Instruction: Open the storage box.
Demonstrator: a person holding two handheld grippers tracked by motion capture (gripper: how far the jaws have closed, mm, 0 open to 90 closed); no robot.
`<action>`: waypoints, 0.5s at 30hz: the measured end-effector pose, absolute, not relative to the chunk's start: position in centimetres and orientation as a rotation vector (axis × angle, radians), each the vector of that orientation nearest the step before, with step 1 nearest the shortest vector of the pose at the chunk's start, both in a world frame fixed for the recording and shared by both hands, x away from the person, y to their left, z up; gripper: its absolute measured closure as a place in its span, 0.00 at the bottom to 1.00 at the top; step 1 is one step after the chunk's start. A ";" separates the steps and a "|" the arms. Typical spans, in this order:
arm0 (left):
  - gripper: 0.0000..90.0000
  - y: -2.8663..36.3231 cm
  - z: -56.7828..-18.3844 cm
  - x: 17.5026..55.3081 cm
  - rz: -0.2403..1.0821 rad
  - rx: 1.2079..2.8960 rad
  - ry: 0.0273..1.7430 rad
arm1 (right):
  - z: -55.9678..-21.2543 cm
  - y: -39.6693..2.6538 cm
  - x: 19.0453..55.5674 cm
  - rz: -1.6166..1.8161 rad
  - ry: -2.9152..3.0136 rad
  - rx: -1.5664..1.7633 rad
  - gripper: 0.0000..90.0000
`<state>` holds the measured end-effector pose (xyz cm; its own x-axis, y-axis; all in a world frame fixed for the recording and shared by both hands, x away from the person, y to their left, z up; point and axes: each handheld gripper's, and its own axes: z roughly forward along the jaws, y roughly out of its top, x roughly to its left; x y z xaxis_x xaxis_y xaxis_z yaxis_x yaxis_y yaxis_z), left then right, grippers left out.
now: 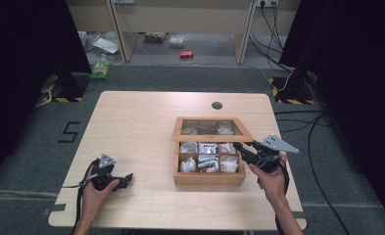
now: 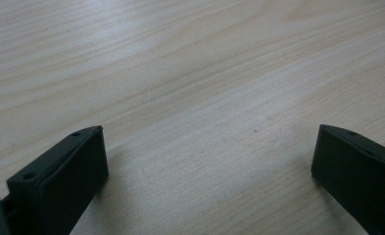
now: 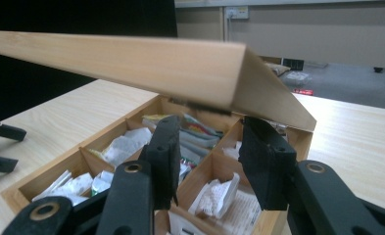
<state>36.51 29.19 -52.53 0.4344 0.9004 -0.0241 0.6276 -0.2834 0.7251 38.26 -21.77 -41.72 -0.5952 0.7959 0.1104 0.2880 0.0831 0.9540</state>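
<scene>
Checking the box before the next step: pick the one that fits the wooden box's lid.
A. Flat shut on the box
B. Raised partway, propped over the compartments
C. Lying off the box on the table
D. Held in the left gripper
B: in the right gripper view the lid slants above the packet-filled compartments of the wooden box, with the right gripper beneath its edge.

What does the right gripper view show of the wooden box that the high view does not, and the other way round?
The right gripper view alone shows the lid's underside edge raised just above the right gripper, whose jaws stand apart with nothing between them, over the packets. The high view alone shows the whole table, the lid's glass pane, and the left gripper resting apart from the box. Both show the compartments with packets and the lid partly lifted.
</scene>
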 end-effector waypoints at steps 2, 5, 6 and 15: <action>0.00 29.2 -52.5 36.5 0.522 2.019 1.282 | -41.6 -21.7 38.6 1.533 1.916 1.065 0.66; 0.00 29.2 -52.5 36.5 0.522 2.018 1.282 | -41.6 -21.7 39.0 1.535 1.908 1.081 0.66; 0.00 29.2 -52.5 36.5 0.522 2.019 1.282 | -41.6 -21.7 39.1 1.541 1.902 1.082 0.66; 0.00 29.2 -52.5 36.5 0.522 2.019 1.282 | -41.4 -21.5 40.0 1.553 1.881 1.091 0.66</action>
<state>36.51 29.19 -52.53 0.4345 0.9004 -0.0241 0.6276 -0.2834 0.7251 40.00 -21.52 -41.37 -0.5764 0.8067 0.1303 0.2805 0.0455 0.9588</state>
